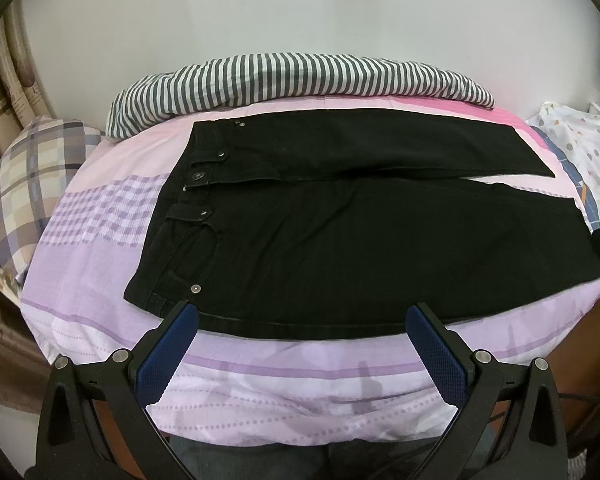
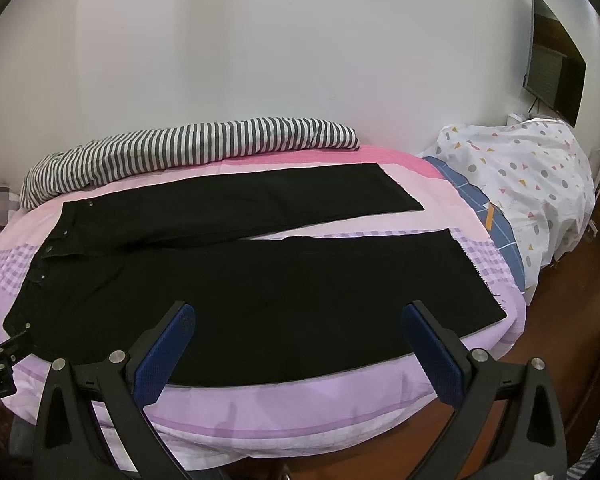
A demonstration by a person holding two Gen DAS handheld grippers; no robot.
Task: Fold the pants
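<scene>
Lying flat and unfolded on the bed's purple-and-pink patterned sheet (image 1: 100,240), the black denim pants (image 1: 340,240) have their waistband to the left and both legs stretched rightward. The left gripper (image 1: 302,316) hangs spread wide and empty at the near edge below the hip. The right gripper (image 2: 300,316), likewise spread and empty, hangs over the near leg's edge. A grey-and-white striped cloth (image 1: 300,80) lies beyond.

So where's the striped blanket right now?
The striped blanket lies bunched along the bed's far edge against the wall, just behind the black pants, in both wrist views.
</scene>
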